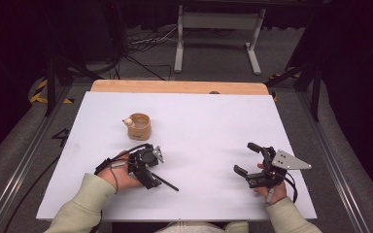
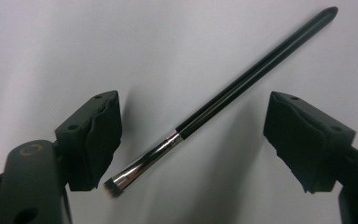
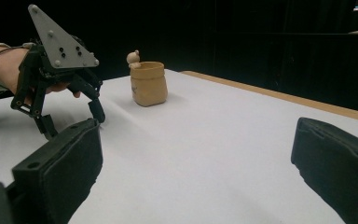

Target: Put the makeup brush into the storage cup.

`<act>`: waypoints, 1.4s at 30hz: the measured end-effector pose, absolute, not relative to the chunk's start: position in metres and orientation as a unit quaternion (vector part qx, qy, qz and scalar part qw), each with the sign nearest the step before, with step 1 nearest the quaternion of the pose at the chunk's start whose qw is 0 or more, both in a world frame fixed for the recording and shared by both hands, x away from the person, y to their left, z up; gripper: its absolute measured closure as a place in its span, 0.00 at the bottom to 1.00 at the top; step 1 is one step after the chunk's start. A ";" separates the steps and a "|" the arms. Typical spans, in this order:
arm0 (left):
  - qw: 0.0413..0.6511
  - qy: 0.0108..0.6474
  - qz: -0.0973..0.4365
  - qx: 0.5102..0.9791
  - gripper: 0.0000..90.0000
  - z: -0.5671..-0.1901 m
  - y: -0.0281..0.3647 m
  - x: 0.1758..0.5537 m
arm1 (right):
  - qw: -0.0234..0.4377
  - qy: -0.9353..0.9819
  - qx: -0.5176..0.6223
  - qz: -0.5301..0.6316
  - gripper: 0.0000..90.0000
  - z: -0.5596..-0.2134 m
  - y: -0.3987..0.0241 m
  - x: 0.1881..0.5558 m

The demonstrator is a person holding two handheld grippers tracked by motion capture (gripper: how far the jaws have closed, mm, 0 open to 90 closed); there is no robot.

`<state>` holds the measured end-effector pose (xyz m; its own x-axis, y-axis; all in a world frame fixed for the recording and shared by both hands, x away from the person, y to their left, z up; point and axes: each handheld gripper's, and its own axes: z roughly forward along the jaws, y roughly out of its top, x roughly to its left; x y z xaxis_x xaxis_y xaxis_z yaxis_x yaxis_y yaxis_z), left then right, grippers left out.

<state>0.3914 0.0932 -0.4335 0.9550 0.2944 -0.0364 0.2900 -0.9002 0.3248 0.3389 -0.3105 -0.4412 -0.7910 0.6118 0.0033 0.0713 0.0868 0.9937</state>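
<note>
Brush: a slim black makeup brush [image 2: 214,105] lies flat on the white table [image 1: 209,126], just in front of the person's left hand; its handle end pokes out toward the table's middle in the high view [image 1: 167,183].
Left gripper: the left gripper [image 2: 191,140] points down over the brush, jaws apart on either side of it, pads not touching it.
Right gripper: the right gripper [image 1: 246,158] rests near the table's right side, well apart from the brush, jaws wide apart with nothing between them.
Cup: a small tan cup [image 1: 139,126] with a little figure on its rim stands upright, farther back than the left hand; I'd guess the brush is meant to end up there.
How it handles: light, stiff and thin, I'd say; the glossy handle and metal ferrule [image 2: 144,161] look slippery, and it could roll or pivot under the pads.
Bristles: the short tuft [image 2: 112,189] is soft; best left unpinched.
Where to grip: across the black handle just above the ferrule, near the middle, so it lifts level.
</note>
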 end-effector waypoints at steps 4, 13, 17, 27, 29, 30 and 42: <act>0.162 0.152 0.005 0.975 0.24 -0.435 0.093 0.392 | 0.211 0.704 0.247 0.631 0.03 -0.441 -0.311 0.339; 0.156 0.157 0.016 0.975 0.35 -0.433 0.093 0.392 | 0.208 0.706 0.248 0.630 0.03 -0.442 -0.310 0.340; 0.152 0.158 0.017 0.975 0.40 -0.432 0.093 0.391 | 0.209 0.706 0.247 0.630 0.03 -0.442 -0.310 0.340; 0.138 0.150 0.017 0.979 0.59 -0.429 0.089 0.388 | 0.208 0.706 0.248 0.629 0.03 -0.442 -0.310 0.340; 0.132 0.149 0.016 0.980 0.63 -0.427 0.088 0.387 | 0.208 0.706 0.248 0.630 0.03 -0.442 -0.310 0.340; 0.133 0.148 0.016 0.980 0.66 -0.428 0.088 0.386 | 0.207 0.706 0.248 0.630 0.03 -0.442 -0.310 0.340; 0.125 0.137 0.017 0.983 0.89 -0.426 0.087 0.384 | 0.197 0.706 0.258 0.630 0.03 -0.441 -0.311 0.338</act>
